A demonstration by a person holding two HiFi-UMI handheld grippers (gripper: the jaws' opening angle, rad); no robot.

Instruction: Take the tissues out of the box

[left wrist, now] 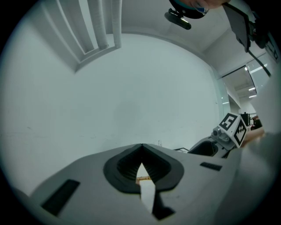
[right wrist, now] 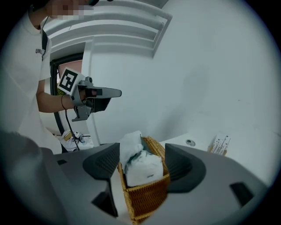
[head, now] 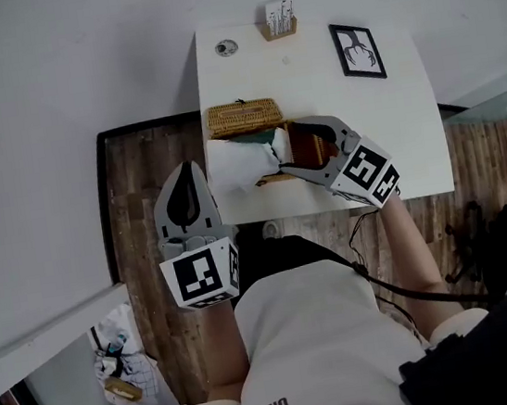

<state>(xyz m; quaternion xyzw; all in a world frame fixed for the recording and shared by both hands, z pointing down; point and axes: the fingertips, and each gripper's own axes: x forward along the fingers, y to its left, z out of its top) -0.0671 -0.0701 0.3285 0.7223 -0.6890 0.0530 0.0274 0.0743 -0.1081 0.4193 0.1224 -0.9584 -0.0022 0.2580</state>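
Right gripper (right wrist: pixel 141 151), jaws wide, astride tissues (right wrist: pixel 142 170)

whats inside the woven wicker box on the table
A white soft tissue pack fills the woven wicker box, a loose sheet sticking up. Anything beneath it is covered.

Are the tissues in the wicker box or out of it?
Mostly in: the white tissue pack sits inside the wicker box, with one end sticking up above the rim.
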